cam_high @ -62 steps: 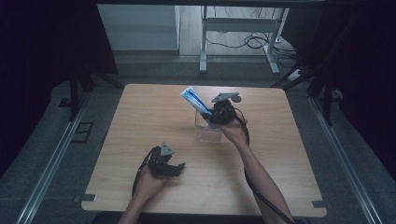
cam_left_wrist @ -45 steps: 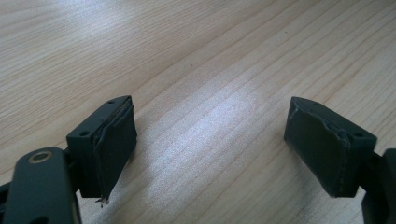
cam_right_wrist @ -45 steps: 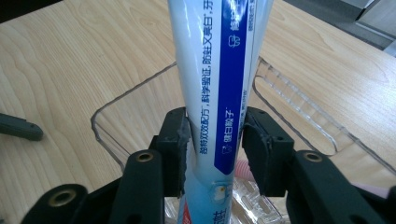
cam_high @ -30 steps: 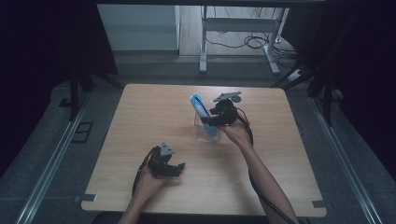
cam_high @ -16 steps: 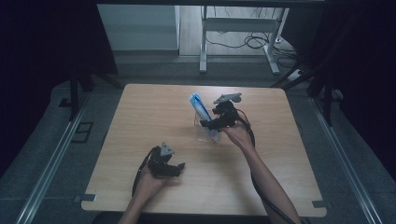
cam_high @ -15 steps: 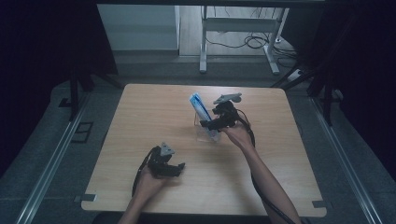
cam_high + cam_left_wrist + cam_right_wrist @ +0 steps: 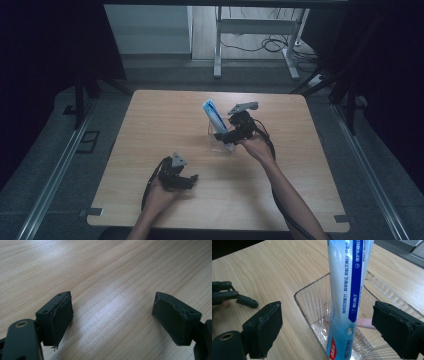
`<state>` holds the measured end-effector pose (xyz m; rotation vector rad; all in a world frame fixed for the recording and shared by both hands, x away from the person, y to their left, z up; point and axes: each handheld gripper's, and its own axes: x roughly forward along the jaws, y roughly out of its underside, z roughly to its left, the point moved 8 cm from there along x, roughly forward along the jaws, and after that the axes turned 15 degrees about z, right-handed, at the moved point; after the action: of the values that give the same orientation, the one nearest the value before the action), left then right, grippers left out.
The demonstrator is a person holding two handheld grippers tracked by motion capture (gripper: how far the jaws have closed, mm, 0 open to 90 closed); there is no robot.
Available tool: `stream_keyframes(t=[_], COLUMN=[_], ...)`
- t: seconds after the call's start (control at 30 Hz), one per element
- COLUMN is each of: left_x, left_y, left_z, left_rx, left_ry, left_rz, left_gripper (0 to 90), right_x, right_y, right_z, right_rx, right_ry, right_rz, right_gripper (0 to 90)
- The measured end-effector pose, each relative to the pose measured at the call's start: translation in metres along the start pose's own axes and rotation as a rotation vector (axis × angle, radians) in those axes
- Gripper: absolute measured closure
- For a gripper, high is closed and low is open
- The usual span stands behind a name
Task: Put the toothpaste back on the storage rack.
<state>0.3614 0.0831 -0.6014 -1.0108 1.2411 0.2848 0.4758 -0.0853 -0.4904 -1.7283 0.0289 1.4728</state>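
Note:
A blue-and-white toothpaste tube (image 7: 214, 116) stands cap-down in a clear plastic container (image 7: 219, 141) near the table's middle, leaning toward the far left. My right gripper (image 7: 231, 136) is at the container's near right side. In the right gripper view the tube (image 7: 344, 295) rises between the wide-apart jaws of my right gripper (image 7: 329, 315), and neither pad touches it. A pink object (image 7: 365, 322) lies at the bottom of the container (image 7: 312, 287). My left gripper (image 7: 184, 180) rests on the table near the front. Its jaws are open with nothing between them in the left gripper view (image 7: 112, 312).
The wooden table (image 7: 150, 125) has bare surface around both hands. A white desk frame (image 7: 252, 30) and cables lie on the floor beyond the far edge. Metal rails (image 7: 55, 170) run along both sides of the table.
The tube has swung from a steep lean to the left to standing more upright in the container, and the right hand has drawn slightly nearer. The left gripper has not moved.

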Motion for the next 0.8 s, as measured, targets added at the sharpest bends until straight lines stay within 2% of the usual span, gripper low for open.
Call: stream_keyframes(t=[0.47,0.8], left_x=[0.000,0.000], left_y=[0.000,0.000], left_z=[0.000,0.000], left_rx=[0.001,-0.004], left_ry=[-0.002,-0.001], left_rz=[0.000,-0.004], left_gripper=[16.9,16.8], right_x=[-0.013,-0.023], right_y=[0.005,0.013], right_z=[0.008,0.009], right_rx=[0.009,0.023], right_ry=[0.000,0.013], right_rz=[0.003,0.003], right_gripper=[6.3,6.2])
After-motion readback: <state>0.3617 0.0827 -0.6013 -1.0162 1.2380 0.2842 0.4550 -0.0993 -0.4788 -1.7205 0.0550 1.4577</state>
